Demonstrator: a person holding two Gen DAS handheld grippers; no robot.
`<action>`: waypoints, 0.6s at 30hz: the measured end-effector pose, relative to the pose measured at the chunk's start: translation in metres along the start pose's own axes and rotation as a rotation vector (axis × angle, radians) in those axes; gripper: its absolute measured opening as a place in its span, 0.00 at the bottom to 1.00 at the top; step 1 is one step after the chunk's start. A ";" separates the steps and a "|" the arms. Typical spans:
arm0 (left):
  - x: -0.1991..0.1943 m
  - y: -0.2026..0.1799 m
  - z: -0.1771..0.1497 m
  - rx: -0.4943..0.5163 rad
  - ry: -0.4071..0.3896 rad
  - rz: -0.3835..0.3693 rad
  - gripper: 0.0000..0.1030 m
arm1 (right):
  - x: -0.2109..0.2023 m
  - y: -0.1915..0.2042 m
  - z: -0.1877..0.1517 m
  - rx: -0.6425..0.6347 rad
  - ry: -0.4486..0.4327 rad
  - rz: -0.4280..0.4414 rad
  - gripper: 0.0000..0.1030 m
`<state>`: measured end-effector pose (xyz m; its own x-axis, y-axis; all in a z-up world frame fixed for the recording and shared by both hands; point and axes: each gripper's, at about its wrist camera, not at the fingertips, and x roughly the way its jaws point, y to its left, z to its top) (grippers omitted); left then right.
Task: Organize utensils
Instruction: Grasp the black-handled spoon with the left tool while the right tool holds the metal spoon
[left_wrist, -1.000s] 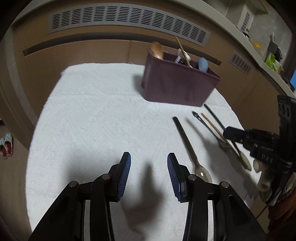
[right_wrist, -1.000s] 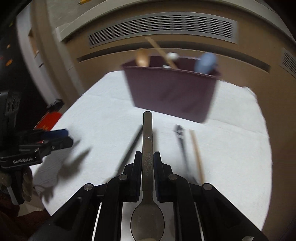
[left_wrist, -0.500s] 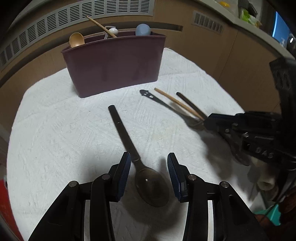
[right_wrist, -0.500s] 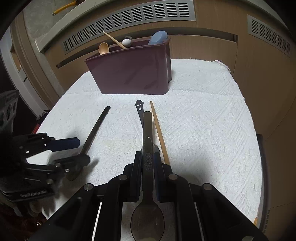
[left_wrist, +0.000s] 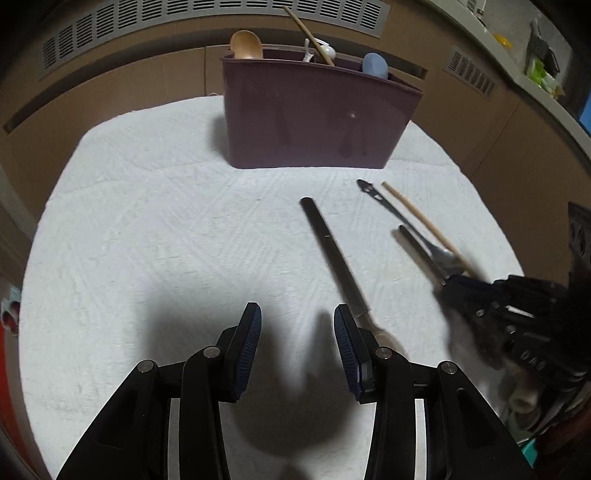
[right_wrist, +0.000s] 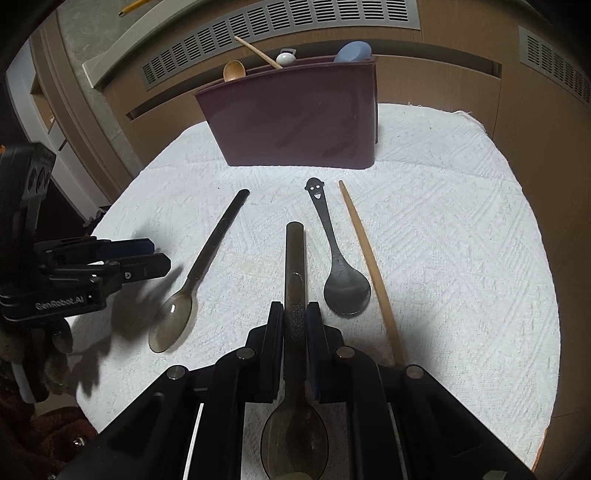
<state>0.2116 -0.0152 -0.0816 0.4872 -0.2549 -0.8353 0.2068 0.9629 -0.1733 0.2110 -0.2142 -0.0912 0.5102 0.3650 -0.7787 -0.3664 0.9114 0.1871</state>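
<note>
Carrying the smoky spoon (right_wrist: 294, 258) up to the maroon caddy (right_wrist: 295, 122) calls for a level lift, then a tilt so it slides in upright. Clamped on its handle, the right hand-held gripper (right_wrist: 294, 325) hangs well short of that caddy. Spread wide and empty, the left hand-held gripper (left_wrist: 297, 332) sits just beside another spoon (left_wrist: 334, 254) on the table (left_wrist: 147, 221).

Rough woven white cloth (right_wrist: 443, 221) over the table, glossy maroon plastic bin (right_wrist: 295, 125) ahead of the right claw (right_wrist: 294, 317), smoky translucent plastic spoon (right_wrist: 294, 266) between its matt black jaws, dull dark metal spoon (right_wrist: 341, 273) and pale wooden chopstick (right_wrist: 369, 266) just right, wooden spoon (right_wrist: 233, 71) in bin.
</note>
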 end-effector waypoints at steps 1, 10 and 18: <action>0.000 -0.005 0.001 0.011 -0.003 -0.003 0.41 | 0.000 0.000 0.000 0.000 0.000 -0.003 0.11; 0.011 -0.061 0.004 0.133 0.000 -0.033 0.41 | -0.010 -0.011 -0.004 0.033 -0.023 -0.075 0.12; 0.016 -0.058 -0.002 0.192 -0.013 0.074 0.41 | -0.016 -0.012 -0.013 0.027 -0.037 -0.100 0.13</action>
<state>0.2056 -0.0749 -0.0858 0.5178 -0.1861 -0.8350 0.3275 0.9448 -0.0075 0.1972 -0.2338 -0.0886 0.5716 0.2782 -0.7719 -0.2916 0.9482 0.1258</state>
